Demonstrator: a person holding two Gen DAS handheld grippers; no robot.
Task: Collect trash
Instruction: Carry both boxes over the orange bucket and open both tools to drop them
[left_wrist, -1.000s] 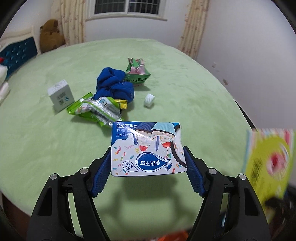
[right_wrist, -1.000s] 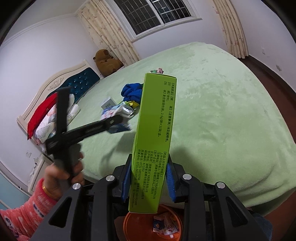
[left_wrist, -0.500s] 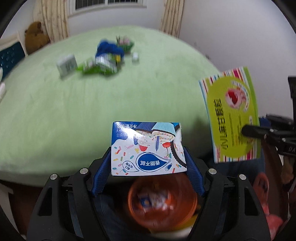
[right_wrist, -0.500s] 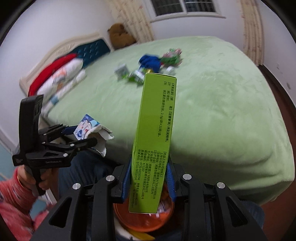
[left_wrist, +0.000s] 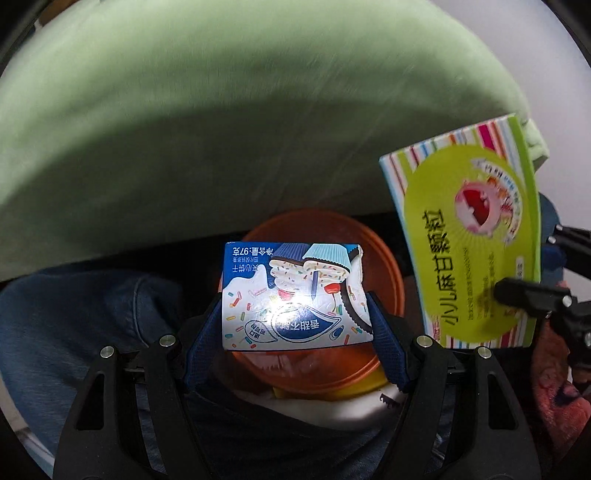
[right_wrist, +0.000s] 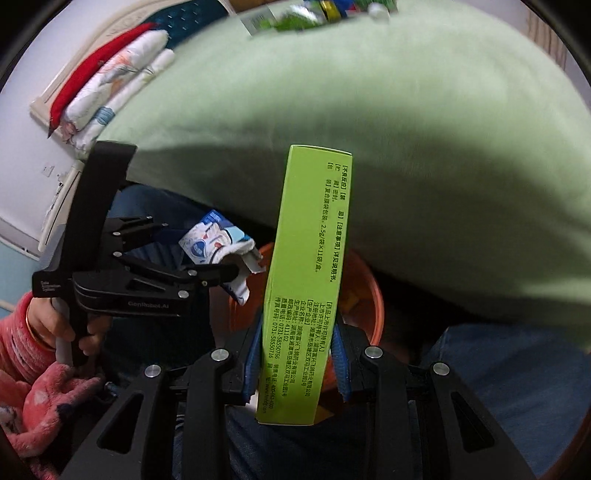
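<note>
Item 1: blue-and-white cookie wrapper (left_wrist: 295, 295), flattened, printed with frosted cupcakes, sprinkles and Chinese text; glossy, with glare across its middle. Pinched between the blue pads of the left gripper (left_wrist: 295, 325), jaws pressed in on its 2 side edges. Its broad face is toward the camera and its wider side runs across the jaws. In the right wrist view the same wrapper (right_wrist: 216, 247) looks crumpled and hangs at the bin's left rim.

Item 2: lime-green medicine box (right_wrist: 304, 284), slim, tall carton, side panel in dense green print. Clamped near its lower end by the right gripper (right_wrist: 299, 354), jaws pressed onto its 2 broad faces. The long axis runs straight out along the fingers. Seen from the left wrist, its front face (left_wrist: 469, 236) shows striped borders and a red cartoon mouth.

Item 3: orange trash bin (left_wrist: 384, 280), round, open-topped, on the floor between the person's denim-clad knees, just off the near edge of the green bedspread (left_wrist: 221, 110). Some scraps lie inside, too blurred to name.

Governing relation: the bin mouth lies directly beyond and beneath both held items. The wrapper sits over its centre; the box covers the middle of the bin (right_wrist: 369, 295) in the right wrist view. Judgement: the left hand looks better placed to release first, the box needing clearance for its length.

Remaining litter (right_wrist: 314, 11): small, at the bedspread's far edge.
</note>
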